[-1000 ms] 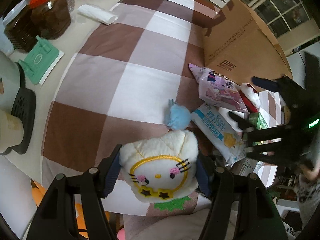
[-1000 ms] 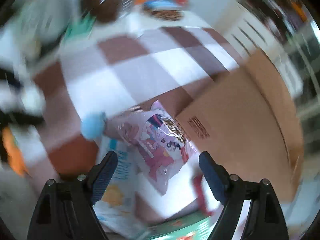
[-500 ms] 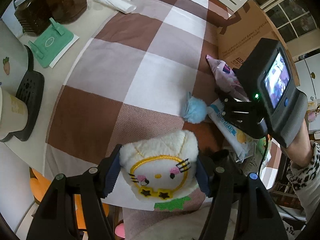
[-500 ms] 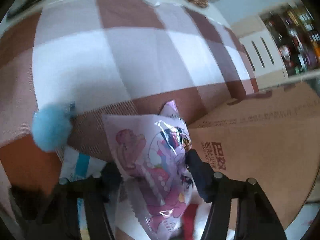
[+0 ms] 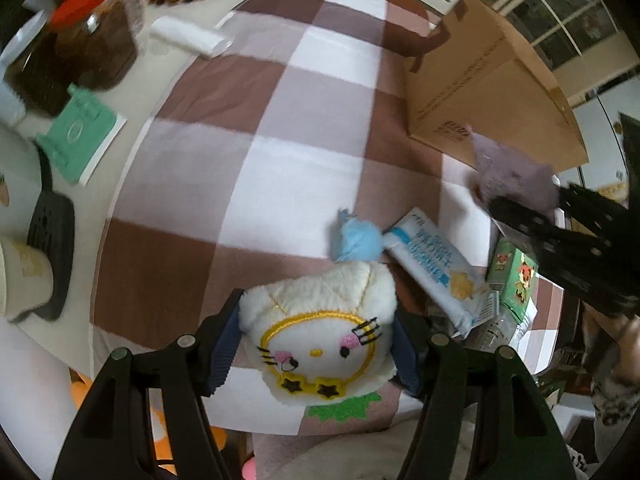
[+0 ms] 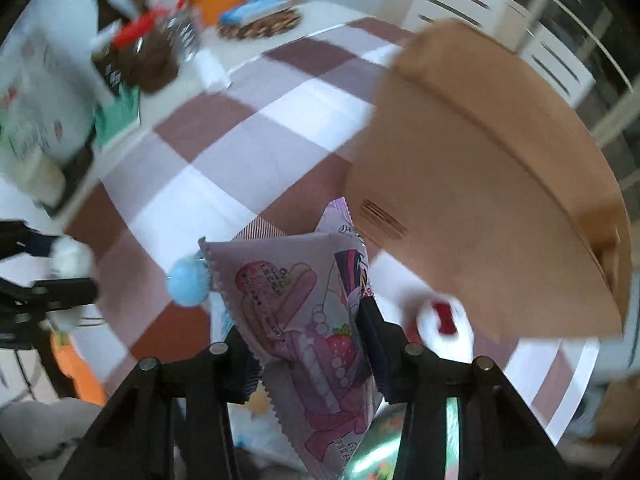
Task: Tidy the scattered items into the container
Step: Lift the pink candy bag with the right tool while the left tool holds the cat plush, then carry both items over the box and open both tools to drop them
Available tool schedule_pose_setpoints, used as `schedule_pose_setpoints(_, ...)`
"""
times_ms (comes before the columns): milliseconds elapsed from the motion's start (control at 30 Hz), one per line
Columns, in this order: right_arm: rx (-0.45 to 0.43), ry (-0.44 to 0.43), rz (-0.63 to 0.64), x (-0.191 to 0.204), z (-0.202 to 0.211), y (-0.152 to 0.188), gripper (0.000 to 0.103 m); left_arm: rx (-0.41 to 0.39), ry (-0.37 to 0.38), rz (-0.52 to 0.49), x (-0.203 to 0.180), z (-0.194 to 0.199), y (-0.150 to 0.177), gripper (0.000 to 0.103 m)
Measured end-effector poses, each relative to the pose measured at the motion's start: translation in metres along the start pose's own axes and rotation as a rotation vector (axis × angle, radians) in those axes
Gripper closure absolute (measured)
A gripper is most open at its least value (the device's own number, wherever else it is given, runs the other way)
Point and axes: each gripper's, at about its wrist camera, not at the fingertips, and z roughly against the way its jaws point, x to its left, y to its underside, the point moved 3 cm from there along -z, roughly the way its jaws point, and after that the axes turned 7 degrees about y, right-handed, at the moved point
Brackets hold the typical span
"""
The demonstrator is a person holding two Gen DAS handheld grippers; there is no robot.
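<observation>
A brown-and-white checked cloth (image 5: 280,152) covers the table under you, with windows and white furniture blurred at the upper right of both views.

At the bottom of the left wrist view, your left gripper (image 5: 318,350) is clamped on a white plush toy (image 5: 320,320) with a yellow-ringed face, both blue pads pressed into its sides. Just above the toy lies a blue pompom (image 5: 356,240), and to its right a white-and-blue snack packet (image 5: 434,268) leans against a green carton (image 5: 516,280). Further up on the right stands the cardboard box (image 5: 480,80), its printed side facing you. Along the left edge sit a green card (image 5: 80,136), a dark jar with a red lid (image 5: 92,44) and a folded white cloth (image 5: 188,38).

At the bottom of the right wrist view, your right gripper (image 6: 306,344) has just been closing, and its pads now pinch a pink snack bag (image 6: 296,312) printed with strawberries and biscuits. The bag stands up between the fingers, in front of the box (image 6: 480,200), which fills the right of the frame. The pompom (image 6: 188,284) shows just left of the bag, and a small white-and-red thing (image 6: 442,324), too blurred to name, lies at the foot of the box. In the left wrist view the same bag (image 5: 512,172) hangs at the right edge, held up near the box's lower corner.
</observation>
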Motion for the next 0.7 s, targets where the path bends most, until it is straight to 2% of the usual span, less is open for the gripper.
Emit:
schedule_pose_setpoints(167,0.034,-0.05,-0.196,-0.032,0.031,0.028,0.059,0.003,-0.004,-0.105,-0.038,0.003,-0.016,0.037)
schedule_pose_setpoints(333,0.063,-0.076,-0.39,-0.066,0.059,0.065,0.059,0.015,-0.01,-0.246,-0.094,0.005,-0.031,0.037)
schedule_pose_setpoints(533,0.057,-0.099,-0.556,-0.1,0.084,0.096,0.059,0.033,-0.012,-0.381,-0.154,0.004,-0.043,0.037)
schedule_pose_setpoints(700,0.042,-0.113,-0.626,-0.117,0.094,0.11,0.058,0.022,-0.008,-0.466,-0.194,0.008,-0.051,0.037)
